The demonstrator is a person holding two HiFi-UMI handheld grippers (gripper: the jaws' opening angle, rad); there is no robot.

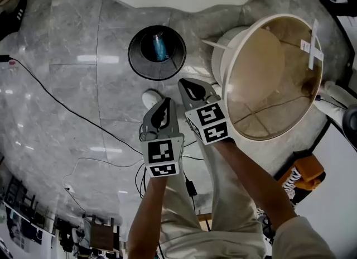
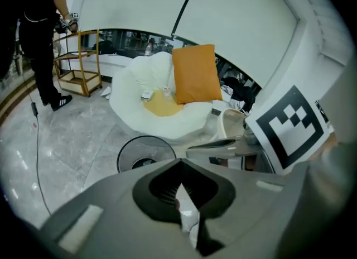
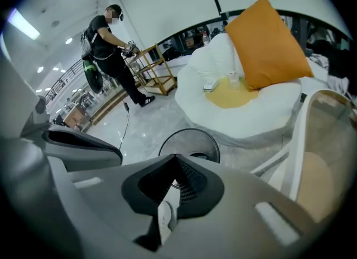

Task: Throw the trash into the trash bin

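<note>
White crumpled scrap (image 2: 188, 217) sits pinched low between the dark ribbed pads of the left gripper (image 1: 165, 104), whose jaws are closed on it. Just beside it, the right gripper (image 1: 187, 85) has its jaws clamped on a flat white piece of trash (image 3: 167, 214). Ahead of both tips, on the grey marble floor (image 1: 67, 85), stands the round black mesh trash bin (image 1: 139, 57) with a blue bottle (image 1: 160, 47) inside. Right of the right jaws is a white tub-shaped chair (image 1: 223, 65). Beyond the bin lies a white egg-shaped cushion (image 3: 262, 118) with an orange pillow (image 3: 268, 43).
</note>
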